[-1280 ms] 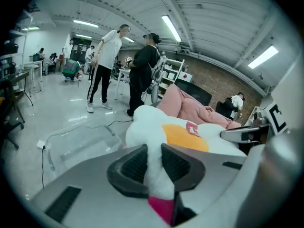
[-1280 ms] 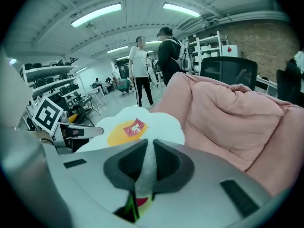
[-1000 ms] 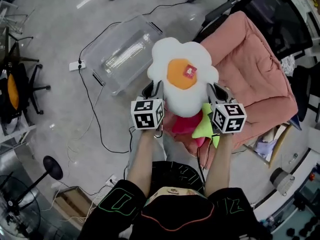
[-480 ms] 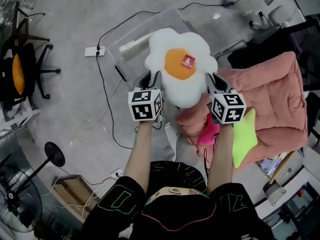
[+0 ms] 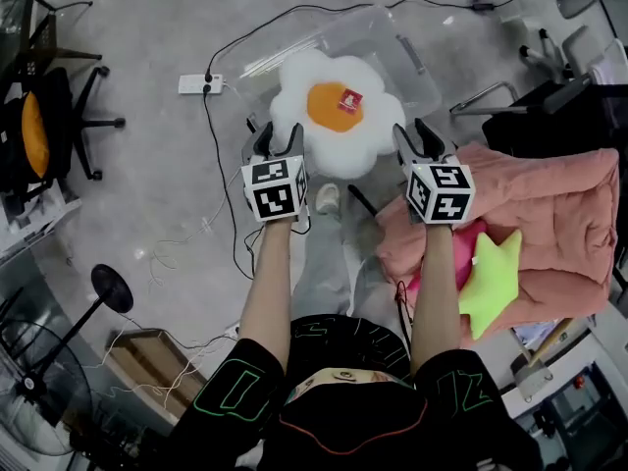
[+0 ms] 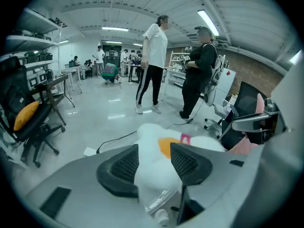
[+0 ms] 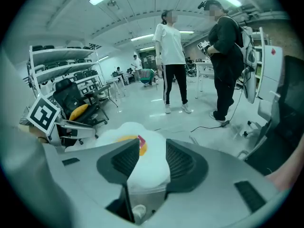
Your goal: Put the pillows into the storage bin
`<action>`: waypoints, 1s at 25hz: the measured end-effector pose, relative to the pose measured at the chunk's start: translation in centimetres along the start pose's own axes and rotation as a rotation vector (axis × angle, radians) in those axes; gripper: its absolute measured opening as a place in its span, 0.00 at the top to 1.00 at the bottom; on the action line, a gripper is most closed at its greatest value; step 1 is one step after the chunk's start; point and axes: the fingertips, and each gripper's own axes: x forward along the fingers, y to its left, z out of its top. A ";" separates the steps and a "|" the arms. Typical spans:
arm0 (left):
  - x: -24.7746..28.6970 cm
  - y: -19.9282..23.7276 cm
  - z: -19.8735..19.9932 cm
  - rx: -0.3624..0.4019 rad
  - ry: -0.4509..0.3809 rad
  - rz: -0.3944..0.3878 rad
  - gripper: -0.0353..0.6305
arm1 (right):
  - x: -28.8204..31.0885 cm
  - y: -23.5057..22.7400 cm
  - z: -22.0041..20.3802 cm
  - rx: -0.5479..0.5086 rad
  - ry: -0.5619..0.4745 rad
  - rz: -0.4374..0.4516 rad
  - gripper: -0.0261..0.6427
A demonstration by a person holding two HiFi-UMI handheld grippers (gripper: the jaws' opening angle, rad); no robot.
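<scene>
White egg pillow at mouth of clear storage bin on floor. Left hand-held gripper: jaws just been opening, now apart, pillow's left lobe loose between them. Right hand-held gripper same deal, right lobe in gap. Green star pillow on pink cushion, far right.

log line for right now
white fried-egg pillow over clear plastic storage bin | left claw: just been opening, pillow edge between pads | right claw: same | pending: yellow star pillow on pink cushion
</scene>
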 end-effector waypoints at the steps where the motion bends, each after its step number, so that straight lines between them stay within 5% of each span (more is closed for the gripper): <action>1: 0.2 0.7 -0.2 -0.011 0.007 0.002 0.63 | 0.3 0.1 -0.2 -0.005 0.007 -0.008 0.72; 5: 0.5 0.7 -0.7 -0.045 0.025 -0.046 0.69 | 0.2 -0.4 -1.8 0.025 0.039 -0.039 0.73; 9: 0.1 -3.1 -1.1 -0.032 0.023 -0.124 0.94 | -2.5 -2.2 -3.3 0.106 0.016 -0.088 0.88; 13: 0.1 -9.1 -1.7 0.018 0.046 -0.234 0.95 | -6.4 -4.9 -4.8 0.168 -0.021 -0.148 0.96; 25: -3.2 -30.5 -5.9 0.230 0.101 -0.540 0.95 | -22.6 -14.5 -12.7 0.361 -0.149 -0.366 0.96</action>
